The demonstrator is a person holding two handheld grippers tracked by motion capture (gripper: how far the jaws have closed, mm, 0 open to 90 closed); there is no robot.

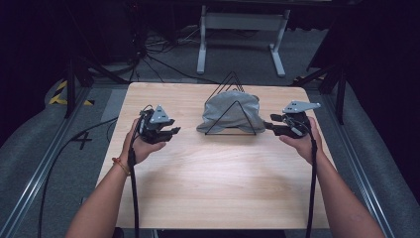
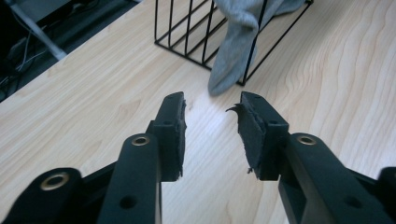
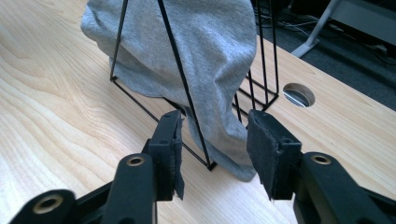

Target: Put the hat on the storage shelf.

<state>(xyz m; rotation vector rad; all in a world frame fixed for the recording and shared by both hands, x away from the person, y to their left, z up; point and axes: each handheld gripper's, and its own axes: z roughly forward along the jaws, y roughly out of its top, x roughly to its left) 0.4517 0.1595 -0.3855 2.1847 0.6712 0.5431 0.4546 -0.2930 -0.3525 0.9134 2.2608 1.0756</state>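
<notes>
Cloth [image 1: 229, 112] on wire rack [image 1: 231, 130]; no writing legible.

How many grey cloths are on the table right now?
1. The grey cloth is draped over the black wire rack at the table's far middle, its ends trailing out both sides; folds could hide another.

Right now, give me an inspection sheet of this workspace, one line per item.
Surface: light wooden table, round cable hole near the rack.
Job's things: grey cloth draped over black wire rack, corners hanging to the tabletop.
Clutter: nothing seen.
Grippers: left gripper open, nothing between its jaws, short of the rack; right gripper open, jaws either side of a cloth corner, pads not pressing.
Cables: one black cable trails from each gripper towards the person.
Surroundings: grey floor, loose cables, white stand legs behind.
</notes>
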